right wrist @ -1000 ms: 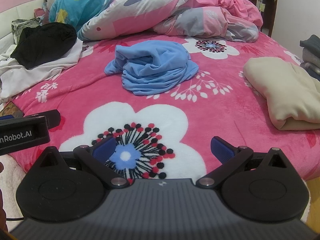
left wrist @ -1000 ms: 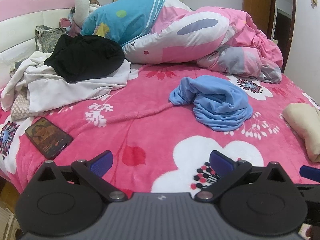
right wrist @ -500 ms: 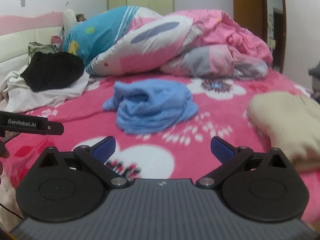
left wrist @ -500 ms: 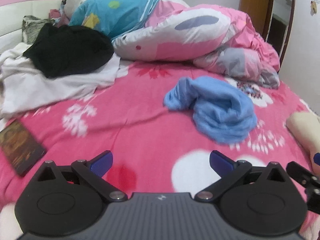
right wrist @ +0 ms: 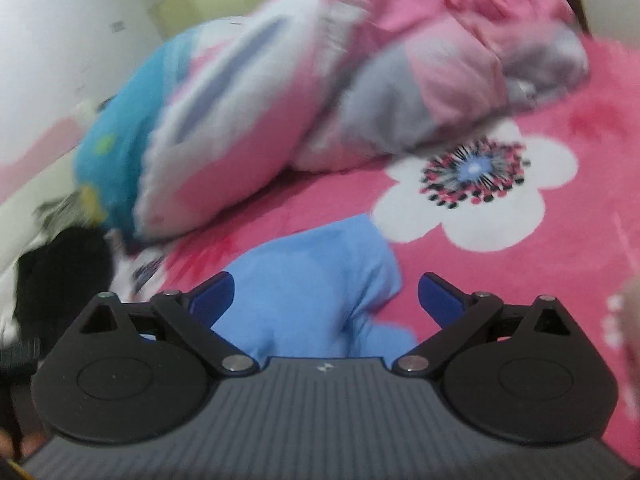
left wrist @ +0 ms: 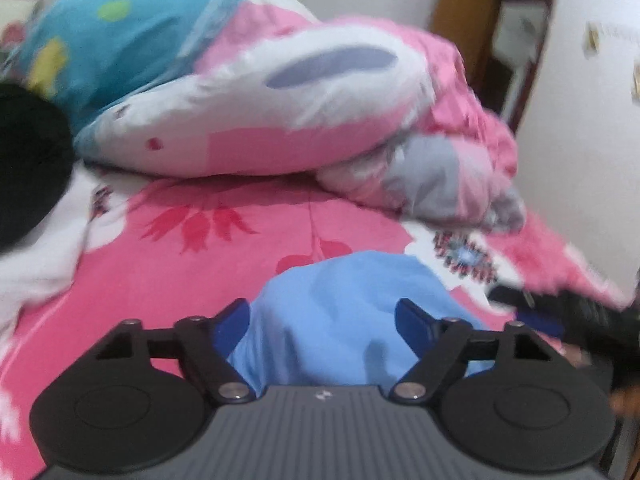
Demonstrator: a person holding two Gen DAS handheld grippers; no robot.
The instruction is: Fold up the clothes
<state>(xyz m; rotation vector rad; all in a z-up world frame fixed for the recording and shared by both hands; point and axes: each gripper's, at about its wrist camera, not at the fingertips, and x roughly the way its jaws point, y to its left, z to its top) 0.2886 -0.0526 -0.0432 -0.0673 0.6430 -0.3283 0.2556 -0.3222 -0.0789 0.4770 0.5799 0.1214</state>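
Observation:
A crumpled light-blue garment [left wrist: 340, 312] lies on the pink flowered bedspread [left wrist: 208, 240]. My left gripper [left wrist: 322, 322] hangs just over it, open, its blue fingertips [left wrist: 232, 324] either side of the cloth. In the right wrist view the same blue garment [right wrist: 312, 292] fills the gap of my right gripper [right wrist: 326, 300], also open and close above it. The right gripper's black body [left wrist: 568, 312] shows at the right edge of the left wrist view. Both views are blurred by motion.
A bunched pink, white and blue quilt [left wrist: 280, 92] takes up the back of the bed. A black garment [left wrist: 28, 160] on white cloth [left wrist: 36, 256] lies at the left. A wooden door [left wrist: 504, 56] stands at the back right.
Both grippers have moved forward and down across the bed to the blue garment, which now sits between their fingers. The right view has tilted. The phone and beige garment have left view.

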